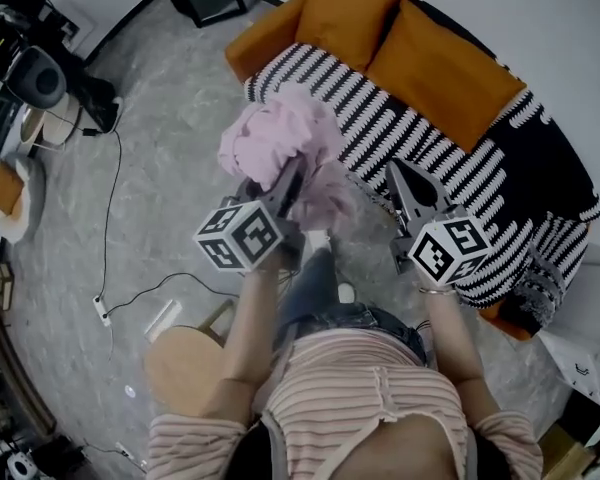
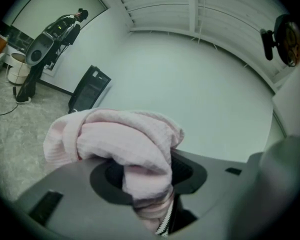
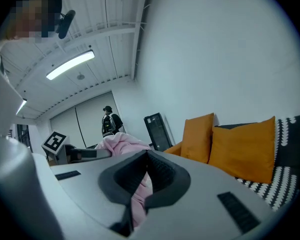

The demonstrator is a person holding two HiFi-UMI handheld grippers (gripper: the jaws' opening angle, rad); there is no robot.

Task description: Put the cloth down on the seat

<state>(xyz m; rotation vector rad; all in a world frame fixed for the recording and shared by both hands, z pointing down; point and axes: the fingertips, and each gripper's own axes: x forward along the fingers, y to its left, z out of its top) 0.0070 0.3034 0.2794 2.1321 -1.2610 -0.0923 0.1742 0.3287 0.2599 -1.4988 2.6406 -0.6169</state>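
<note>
Two grippers hang at the striped seat's (image 1: pixel 400 128) edge. The left gripper (image 1: pixel 288 180) clamps the bunched pink cloth (image 1: pixel 278 138), held clear for lowering. The right gripper (image 1: pixel 406 176), jaws together and empty, stands beside.

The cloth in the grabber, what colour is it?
The cloth is pale pink; the left gripper view shows it best.

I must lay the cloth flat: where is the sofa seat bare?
The striped seat is bare between the orange cushions and its front edge. The cushions crowd the back.
</note>
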